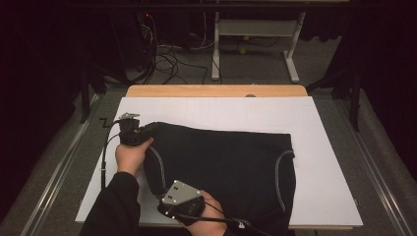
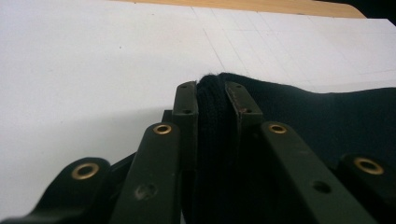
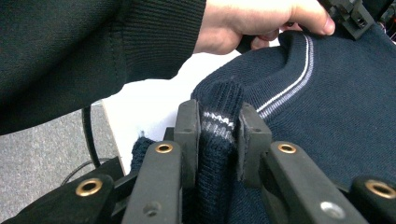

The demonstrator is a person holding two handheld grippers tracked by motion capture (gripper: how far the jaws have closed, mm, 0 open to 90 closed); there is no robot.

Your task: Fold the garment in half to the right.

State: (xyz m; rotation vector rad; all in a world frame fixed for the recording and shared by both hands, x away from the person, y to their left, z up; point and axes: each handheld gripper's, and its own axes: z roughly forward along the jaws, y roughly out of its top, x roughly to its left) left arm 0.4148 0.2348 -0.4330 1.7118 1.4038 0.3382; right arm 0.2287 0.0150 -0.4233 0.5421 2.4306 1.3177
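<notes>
A dark navy knitted sweater (image 1: 226,157) with thin white stripes lies spread on the white sheet (image 1: 216,110) of the table. My left gripper (image 1: 140,132) pinches the sweater's far left corner; in the left gripper view, a thick fold of knit (image 2: 212,112) sits clamped between the two pads. My right gripper (image 1: 164,194) holds the near left edge, and the right gripper view shows a bunched fold with a white stripe (image 3: 217,123) squeezed between its pads. The left hand (image 3: 252,21) is seen beyond it, gripping its own tool.
The white sheet covers a wooden tabletop (image 1: 216,91) whose far edge shows. Bare sheet lies to the left, right and behind the sweater. Metal rails (image 1: 59,167) run along both table sides. A white desk frame (image 1: 255,44) and cables (image 1: 167,59) stand on the floor behind.
</notes>
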